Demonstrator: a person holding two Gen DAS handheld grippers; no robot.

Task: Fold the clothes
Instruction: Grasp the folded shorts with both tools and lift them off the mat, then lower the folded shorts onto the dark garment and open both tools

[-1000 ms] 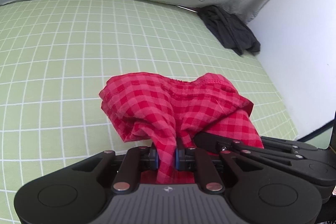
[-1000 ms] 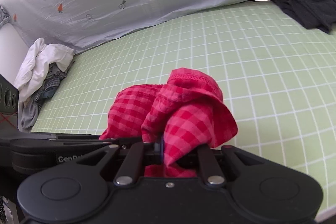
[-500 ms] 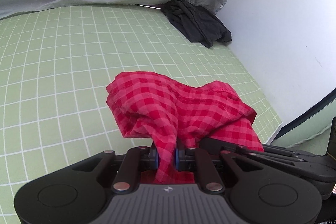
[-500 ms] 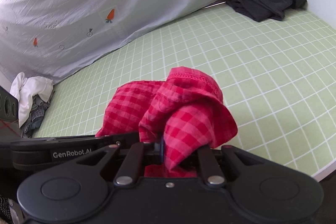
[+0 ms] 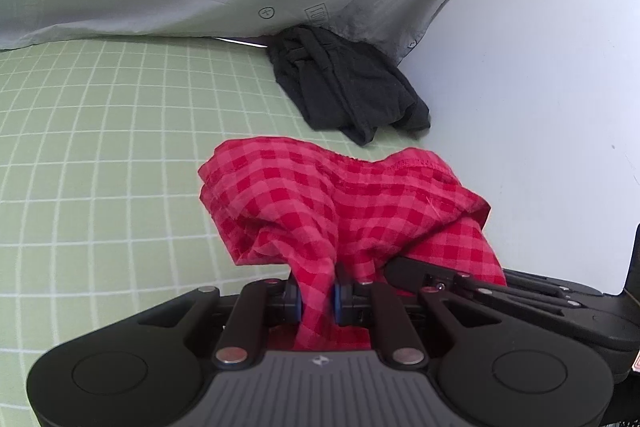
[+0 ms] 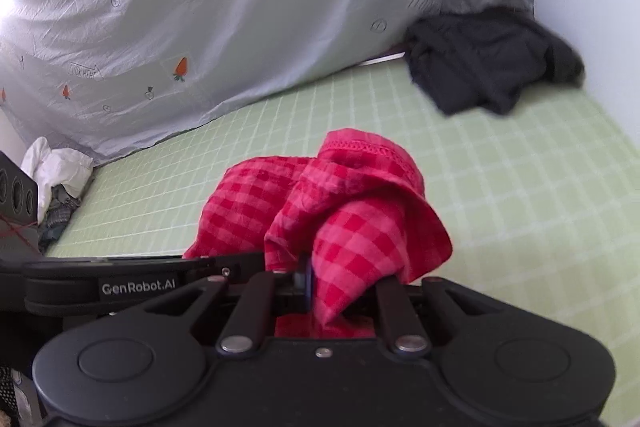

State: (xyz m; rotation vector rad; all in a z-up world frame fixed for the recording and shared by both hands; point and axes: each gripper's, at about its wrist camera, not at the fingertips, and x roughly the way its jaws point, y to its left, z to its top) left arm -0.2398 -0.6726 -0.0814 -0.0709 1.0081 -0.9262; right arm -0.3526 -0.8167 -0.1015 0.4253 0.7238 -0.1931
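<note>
2 grippers: both are clamped on 1 red-and-pink checked cloth garment (image 5: 344,203), bunched between them above the bed.
Left gripper (image 5: 316,297): its blue-edged pads (image 5: 297,297) stand nearly together with a pinched fold of the checked fabric squeezed between them; the rest of the garment billows forward and to the right, draping over the black linkage of the other tool.
Right gripper (image 6: 320,285): its jaws are nearly closed on another fold of the same garment (image 6: 340,215); only 1 blue pad (image 6: 308,277) shows, the other is hidden under the cloth.
Garment detail: a stitched hem with small openwork holes runs along its top edge in the right wrist view.
Writing on tools: "GenRobot.AI" in white letters on the side of the left gripper's black body (image 6: 138,287), seen from the right wrist.
Bed surface: pale green sheet with a white grid (image 5: 100,155), lying below the held garment.
Hanging sheet: light grey crumpled fabric (image 6: 208,11) behind the bed, printed with orange carrots, small circle marks and arrow-shaped labels; 1 reads roughly "LOOK HERE", though the letters are blurred.
Dark garment: crumpled black clothing (image 5: 344,83) lies at the far corner of the bed, against the white wall (image 5: 540,67), well apart from the red one.
Other laundry: white and grey crumpled pieces (image 6: 60,179) sit at the far left edge in the right wrist view.
</note>
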